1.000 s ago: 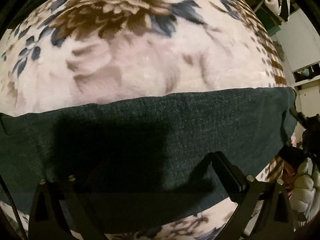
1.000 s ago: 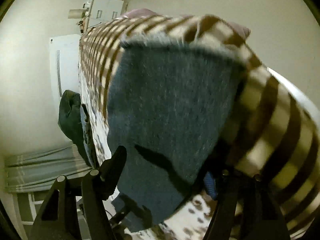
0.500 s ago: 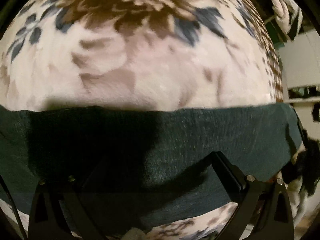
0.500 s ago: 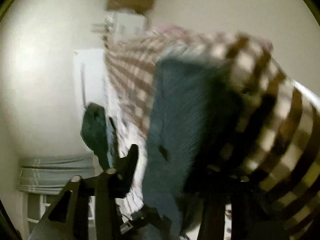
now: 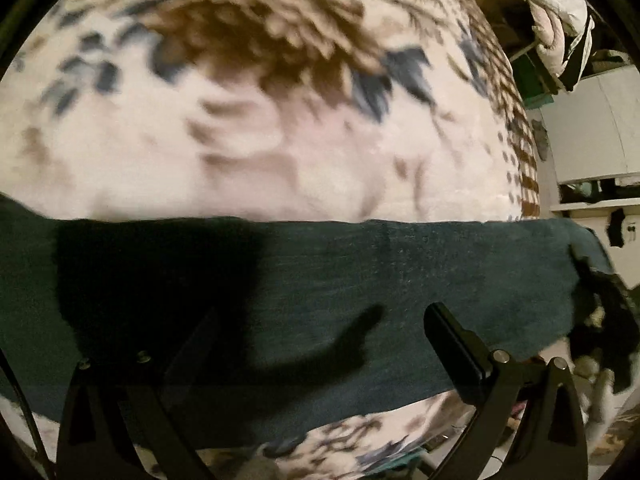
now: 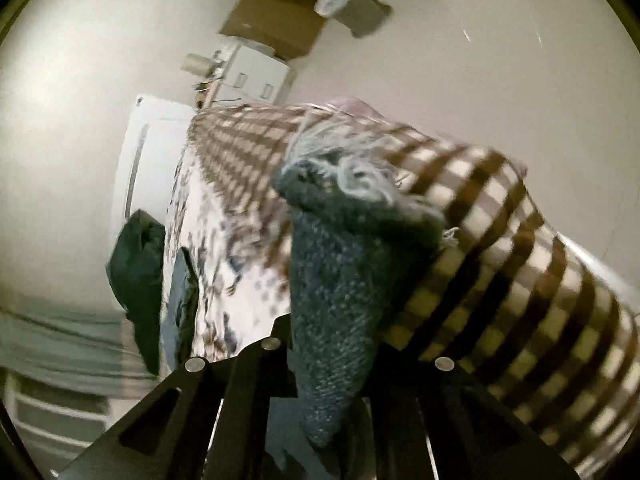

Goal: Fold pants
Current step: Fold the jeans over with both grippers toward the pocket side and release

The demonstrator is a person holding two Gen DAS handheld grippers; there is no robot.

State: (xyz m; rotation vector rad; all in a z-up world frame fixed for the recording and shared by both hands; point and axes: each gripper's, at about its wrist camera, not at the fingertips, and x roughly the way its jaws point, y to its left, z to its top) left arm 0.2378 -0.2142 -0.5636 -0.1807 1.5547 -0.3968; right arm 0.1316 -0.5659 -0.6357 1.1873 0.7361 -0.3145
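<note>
The dark teal-grey pants (image 5: 380, 280) lie as a flat band across the floral blanket (image 5: 280, 140) in the left wrist view. My left gripper (image 5: 320, 344) hovers open just above them, fingers wide apart and holding nothing. In the right wrist view my right gripper (image 6: 328, 344) is shut on the pants (image 6: 340, 280), pinching a bunched, frayed end that stands up between the fingers. The checked part of the blanket (image 6: 500, 272) lies behind it.
A dark garment (image 6: 136, 264) hangs at the bed's far edge. White furniture (image 5: 592, 136) and a padded jacket (image 5: 556, 4) stand to the right of the bed. A cardboard box (image 6: 276, 28) and white drawers (image 6: 252, 76) sit by the wall.
My right gripper has closed on the pants end and lifted and bunched it. My left gripper has drawn back a little, so less of the pants shows ahead of it.
</note>
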